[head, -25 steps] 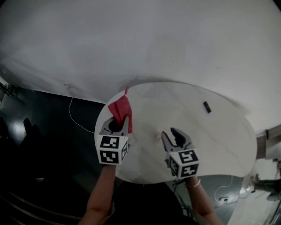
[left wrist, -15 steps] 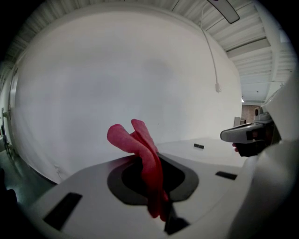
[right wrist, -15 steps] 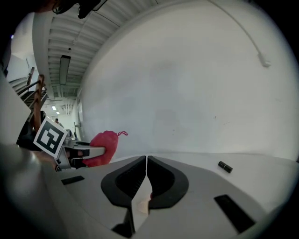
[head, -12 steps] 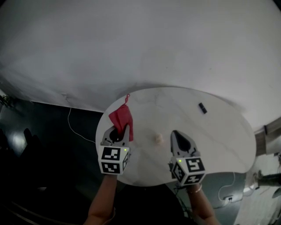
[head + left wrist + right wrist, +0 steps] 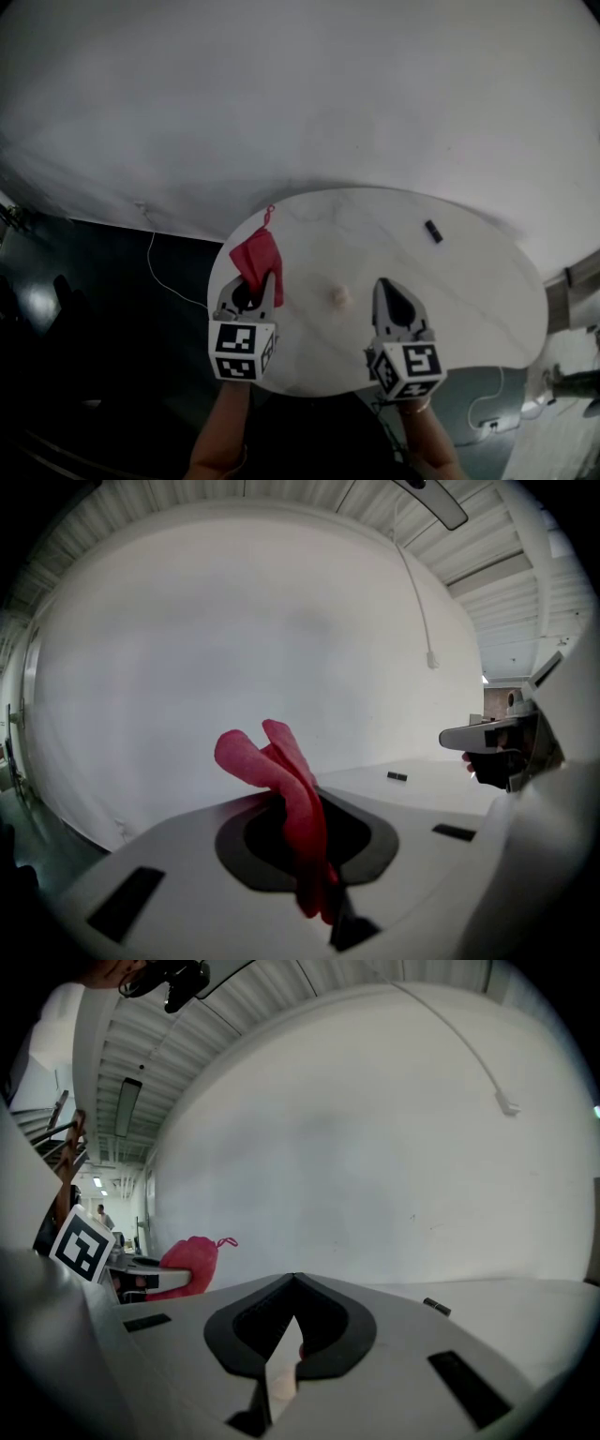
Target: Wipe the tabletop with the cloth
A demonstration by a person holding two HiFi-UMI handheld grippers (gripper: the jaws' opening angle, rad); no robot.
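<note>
Head view: My right gripper (image 5: 383,285) has just been closing. Its jaws stood apart a second ago and now meet in a narrow point, with nothing visible between them. It sits higher in the picture than before. My left gripper (image 5: 249,284) still clamps the red cloth (image 5: 258,256), which stands up beyond the jaw tips and clear of the tabletop (image 5: 469,281). A small pale lump (image 5: 337,298) lies on the top between my two grippers, ahead of neither jaw pair. A small dark object (image 5: 432,232) lies well beyond the right jaw tips.

Left gripper view: The jaws are shut on the cloth. A fold passes down through the throat and the free end fans out above and past the tips. The tabletop lies beyond and below the tips, not in contact with the cloth.

Right gripper view: The jaws are fully together. The cloth shows well to their left.

Judgement: The cloth is secured in the left jaws only, and the right gripper is stowed shut. Wiping contact is not yet made, so the left jaws must descend to the top.
</note>
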